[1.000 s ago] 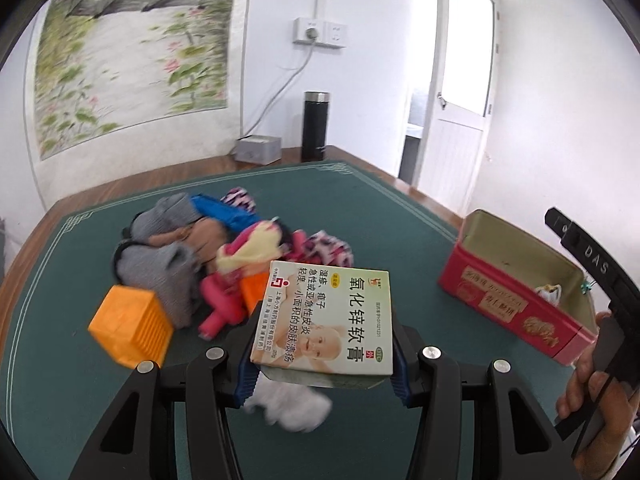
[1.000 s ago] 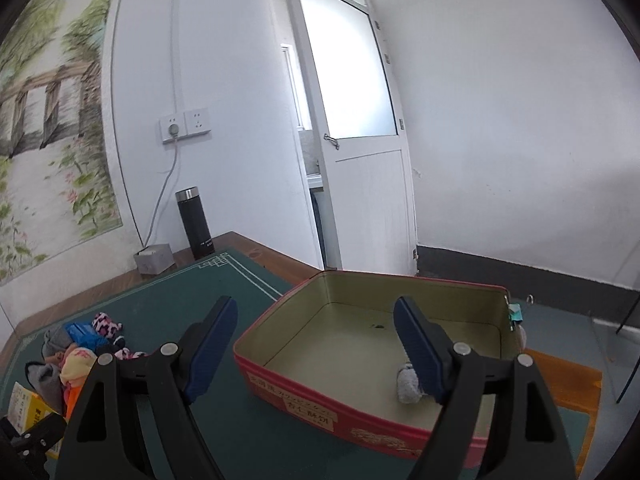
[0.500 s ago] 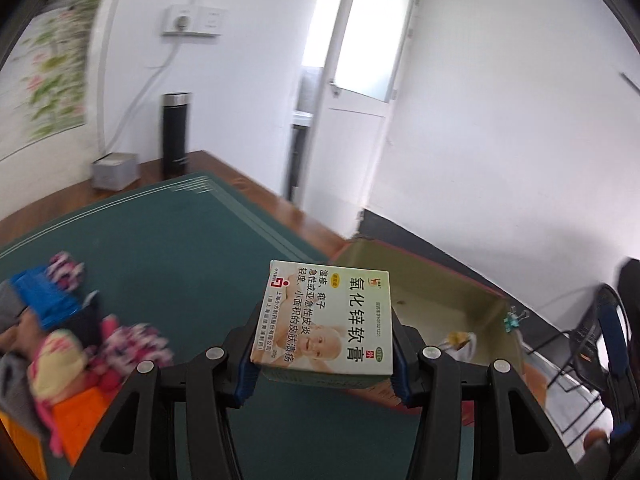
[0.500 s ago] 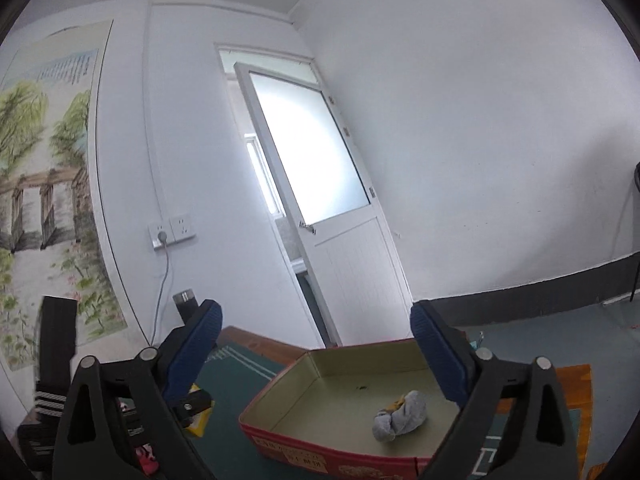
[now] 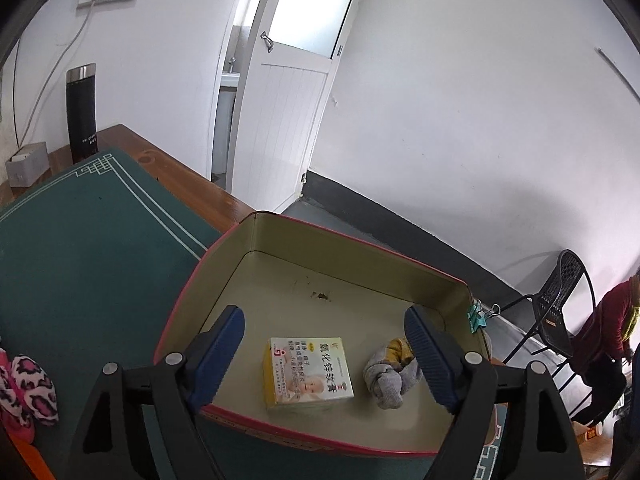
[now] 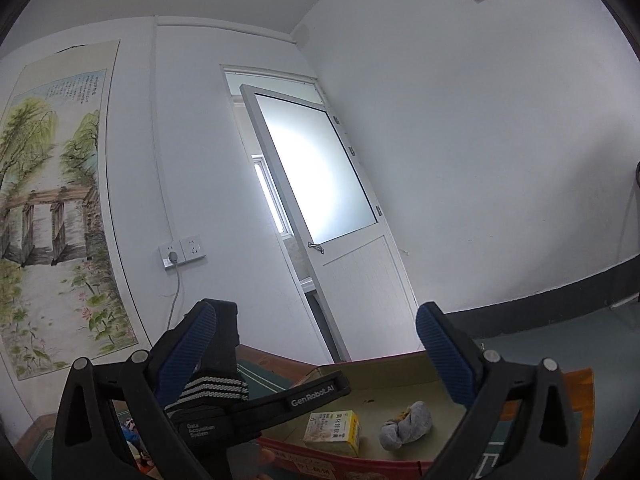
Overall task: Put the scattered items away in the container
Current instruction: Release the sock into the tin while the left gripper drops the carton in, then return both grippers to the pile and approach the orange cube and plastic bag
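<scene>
The red tin box with a pale gold inside sits at the table's right end. In it lie a yellow and white medicine box and a rolled grey and yellow sock. My left gripper is open and empty above the tin, its blue pads either side of the medicine box. My right gripper is open and empty, raised high and tilted up toward the wall. The right wrist view shows the tin, the medicine box, the sock and the left gripper's black body over the tin.
A green mat covers the wooden table. A pink leopard-print sock lies at the left edge. A black flask and a small grey box stand at the back. A teal binder clip hangs on the tin's rim.
My left gripper carried the medicine box from the pile to over the tin, then opened; the box now lies in the tin. My right gripper rose and tilted upward.
</scene>
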A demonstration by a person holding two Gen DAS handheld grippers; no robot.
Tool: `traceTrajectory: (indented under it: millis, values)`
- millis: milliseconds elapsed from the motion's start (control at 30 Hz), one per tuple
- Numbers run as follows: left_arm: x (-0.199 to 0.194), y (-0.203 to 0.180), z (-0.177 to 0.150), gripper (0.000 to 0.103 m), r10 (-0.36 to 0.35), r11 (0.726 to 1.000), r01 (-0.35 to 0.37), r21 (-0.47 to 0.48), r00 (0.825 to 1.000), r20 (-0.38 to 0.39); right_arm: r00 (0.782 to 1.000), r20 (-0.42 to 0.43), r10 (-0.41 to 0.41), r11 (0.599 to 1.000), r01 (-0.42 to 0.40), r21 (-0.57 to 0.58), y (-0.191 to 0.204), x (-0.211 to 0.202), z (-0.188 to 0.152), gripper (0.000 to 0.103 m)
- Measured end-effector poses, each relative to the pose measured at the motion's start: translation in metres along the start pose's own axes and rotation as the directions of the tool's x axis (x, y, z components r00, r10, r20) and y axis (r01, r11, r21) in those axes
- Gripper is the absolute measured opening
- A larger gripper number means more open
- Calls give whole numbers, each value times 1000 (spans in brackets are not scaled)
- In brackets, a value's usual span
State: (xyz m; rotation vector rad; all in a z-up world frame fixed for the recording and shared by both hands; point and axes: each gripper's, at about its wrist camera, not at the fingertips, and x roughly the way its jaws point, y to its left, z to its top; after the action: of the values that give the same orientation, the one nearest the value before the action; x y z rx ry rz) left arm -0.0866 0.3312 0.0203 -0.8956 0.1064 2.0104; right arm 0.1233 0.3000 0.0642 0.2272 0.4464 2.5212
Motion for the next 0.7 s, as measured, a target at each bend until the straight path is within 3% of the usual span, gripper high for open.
traceTrajectory:
  millis: [267, 467, 600, 700]
  values:
    - [-16, 9, -7, 84, 85, 996, -85, 14, 996, 18, 999, -28, 19, 1000, -19, -8, 4, 4, -4, 101]
    - [-48, 49, -25, 84, 163, 983, -161, -87, 986, 23, 995, -63, 74, 997, -75, -13, 9, 7, -11, 102]
    - [-89, 79, -42, 84, 234, 959, -220, -179, 970, 62, 985, -125, 119, 992, -123, -24, 15, 16, -19, 102]
    - [-122, 101, -56, 84, 299, 935, -274, -226, 951, 84, 958, -215, 191, 979, -200, -23, 25, 27, -31, 102]
